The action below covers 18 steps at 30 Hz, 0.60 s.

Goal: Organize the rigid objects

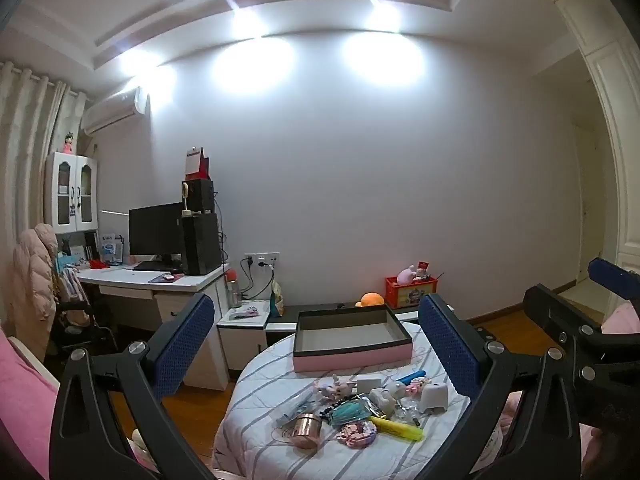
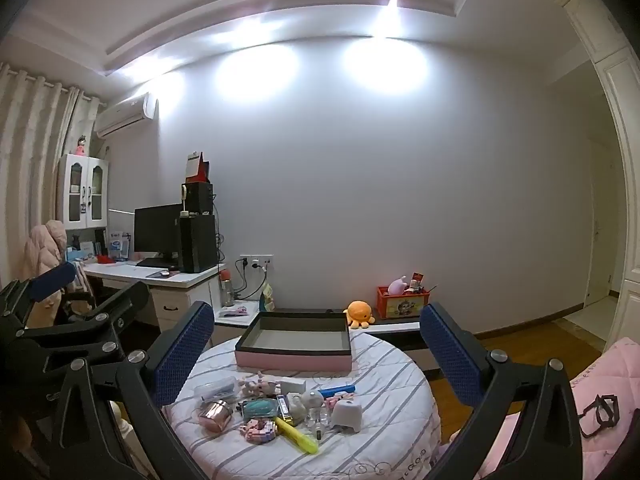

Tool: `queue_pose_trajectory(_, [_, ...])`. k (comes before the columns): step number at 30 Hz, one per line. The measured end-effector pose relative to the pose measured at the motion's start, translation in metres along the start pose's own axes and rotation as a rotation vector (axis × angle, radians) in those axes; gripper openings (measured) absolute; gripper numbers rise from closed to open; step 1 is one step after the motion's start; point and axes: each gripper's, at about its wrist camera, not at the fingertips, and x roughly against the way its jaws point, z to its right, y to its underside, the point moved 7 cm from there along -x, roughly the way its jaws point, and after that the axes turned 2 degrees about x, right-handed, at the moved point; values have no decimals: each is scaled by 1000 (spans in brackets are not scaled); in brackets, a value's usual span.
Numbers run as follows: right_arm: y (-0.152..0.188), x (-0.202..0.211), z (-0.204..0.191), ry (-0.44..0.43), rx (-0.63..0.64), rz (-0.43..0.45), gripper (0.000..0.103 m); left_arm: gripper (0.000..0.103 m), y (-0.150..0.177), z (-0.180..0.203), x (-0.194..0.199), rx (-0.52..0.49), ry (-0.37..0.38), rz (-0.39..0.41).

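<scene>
A round table [image 1: 280, 364] [image 2: 400, 380] with a striped cloth holds a pink box with a dark rim [image 1: 352, 336] [image 2: 294, 344], empty inside. In front of it lies a clutter of small items: a copper tin [image 1: 306, 430] [image 2: 216, 414], a yellow highlighter [image 1: 396, 428] [image 2: 298, 434], a pink block toy [image 1: 358, 434] [image 2: 258, 430], a white holder [image 1: 434, 398] [image 2: 346, 412], a blue pen [image 1: 410, 378] [image 2: 336, 390]. My left gripper [image 1: 316, 344] and right gripper [image 2: 316, 348] are both open and empty, held above and short of the table.
A white desk [image 1: 160, 280] with a monitor and speakers stands at the left. A low shelf at the wall holds an orange plush [image 2: 359, 312] and a red crate [image 2: 402, 304]. Pink bedding [image 2: 600, 380] lies at the right. Wooden floor surrounds the table.
</scene>
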Motion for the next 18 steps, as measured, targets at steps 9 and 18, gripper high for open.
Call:
queue_pose_trajectory(9, [0, 2, 1, -23, 4, -14, 103, 103, -8, 0, 10, 3, -4, 10])
queue_pose_trajectory(18, [0, -3, -2, -4, 22, -10, 103, 103, -3, 0, 3, 3, -10, 9])
